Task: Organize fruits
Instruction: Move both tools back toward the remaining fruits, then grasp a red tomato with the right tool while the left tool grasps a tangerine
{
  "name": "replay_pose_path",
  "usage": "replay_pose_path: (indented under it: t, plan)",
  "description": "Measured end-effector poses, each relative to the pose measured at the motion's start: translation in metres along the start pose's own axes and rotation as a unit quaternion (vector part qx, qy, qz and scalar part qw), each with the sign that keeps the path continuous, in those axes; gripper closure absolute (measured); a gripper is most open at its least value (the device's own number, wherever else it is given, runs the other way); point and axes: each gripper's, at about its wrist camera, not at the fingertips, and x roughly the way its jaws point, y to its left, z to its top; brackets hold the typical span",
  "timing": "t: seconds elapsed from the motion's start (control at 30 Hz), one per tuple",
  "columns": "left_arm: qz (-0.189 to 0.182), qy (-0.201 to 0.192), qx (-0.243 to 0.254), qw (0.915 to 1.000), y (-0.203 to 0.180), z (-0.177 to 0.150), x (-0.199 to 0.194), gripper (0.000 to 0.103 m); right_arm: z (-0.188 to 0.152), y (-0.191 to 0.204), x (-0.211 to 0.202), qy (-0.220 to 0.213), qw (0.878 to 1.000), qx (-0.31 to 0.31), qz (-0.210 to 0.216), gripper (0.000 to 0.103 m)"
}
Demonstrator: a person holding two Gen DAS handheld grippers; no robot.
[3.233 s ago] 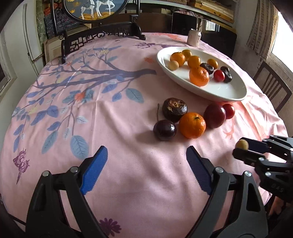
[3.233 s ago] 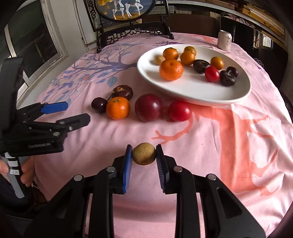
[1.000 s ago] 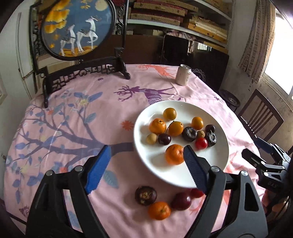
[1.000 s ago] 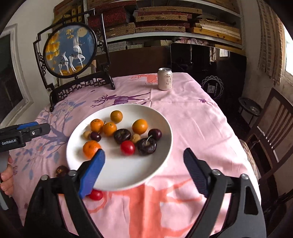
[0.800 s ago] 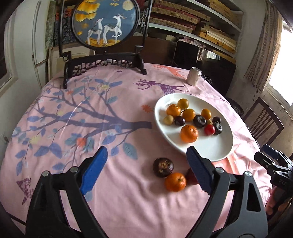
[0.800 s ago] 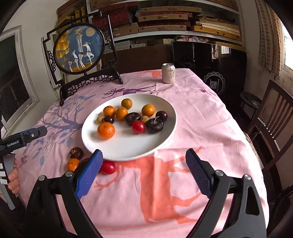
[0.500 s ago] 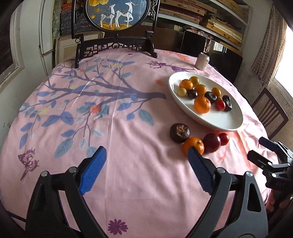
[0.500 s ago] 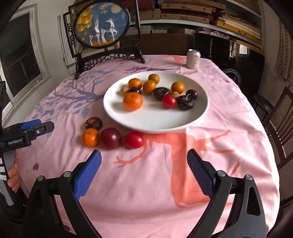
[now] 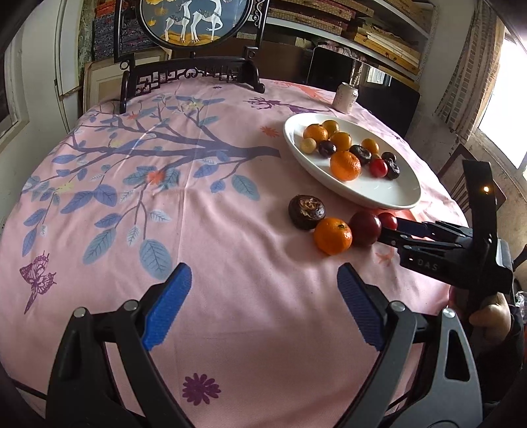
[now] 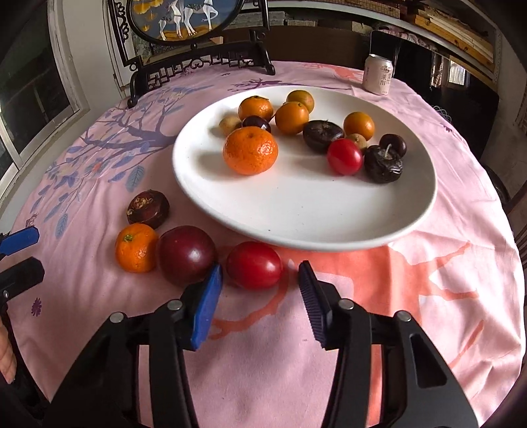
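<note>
Right wrist view: right gripper (image 10: 260, 281) low over the pink cloth (image 10: 378, 329), jaws just been closing, now half narrowed, blue pads either side of the red tomato (image 10: 254, 265) without pressing on it; gap visible at the right pad, left pad tip just beside the plum (image 10: 187, 255). Left of the plum, touching it, a mandarin (image 10: 136, 247); behind that a dark brown fruit (image 10: 148, 209). Just beyond the tomato, the white plate (image 10: 296, 217) with mandarins, small oranges, a second tomato and dark fruits toward its far half. Farther back a can (image 10: 378, 79) and a framed deer picture (image 10: 184, 19). Left wrist view: left gripper (image 9: 263, 306) wide, nothing between the pads, over bare cloth nearer than the row of four loose fruits; a hand (image 9: 490, 316) at the right edge.
</note>
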Motion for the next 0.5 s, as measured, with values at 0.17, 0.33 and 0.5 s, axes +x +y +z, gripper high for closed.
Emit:
replay_pose_path:
  t: [0.17, 0.33, 0.5]
  plan:
    - [-0.012, 0.027, 0.013, 0.9995, -0.017, 0.001, 0.018, 0.011, 0.000, -0.002, -0.005, 0.007, 1.000, 0.006, 0.018, 0.070]
    - [-0.014, 0.050, 0.022, 0.9984, -0.034, 0.005, 0.038, 0.011, -0.025, -0.014, -0.037, -0.002, 0.999, 0.022, 0.029, 0.070]
    - [-0.001, 0.064, 0.040, 0.9972, -0.055, 0.013, 0.059, 0.026, -0.050, -0.036, -0.060, -0.011, 0.998, 0.049, 0.034, 0.070]
